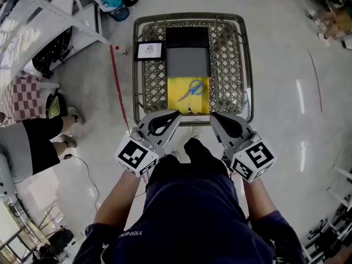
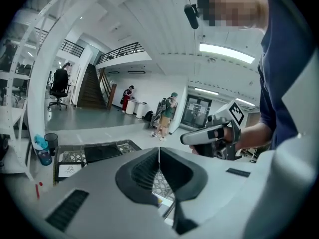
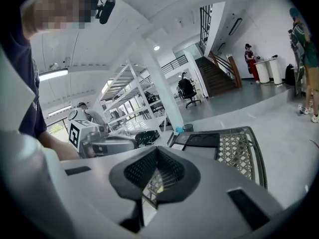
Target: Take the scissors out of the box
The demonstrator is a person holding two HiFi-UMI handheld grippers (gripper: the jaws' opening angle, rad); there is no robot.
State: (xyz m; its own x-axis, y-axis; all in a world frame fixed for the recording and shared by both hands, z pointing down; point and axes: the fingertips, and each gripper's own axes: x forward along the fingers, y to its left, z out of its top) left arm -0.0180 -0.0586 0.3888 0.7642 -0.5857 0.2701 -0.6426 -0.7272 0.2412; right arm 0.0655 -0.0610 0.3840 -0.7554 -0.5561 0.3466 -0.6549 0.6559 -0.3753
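Blue-handled scissors lie on a yellow sheet at the near end of a long box, whose far part is grey and black. The box lies in a wire basket on the floor. My left gripper hovers just short of the basket's near rim, left of the scissors, jaws shut and empty. My right gripper hovers beside it on the right, jaws also together with nothing in them. In the left gripper view the jaw tips meet; in the right gripper view the tips meet too.
A white card with a drawing sits in the basket's far left corner. White shelving and a seated person are on the left. A red line runs along the floor beside the basket. Other people stand far off.
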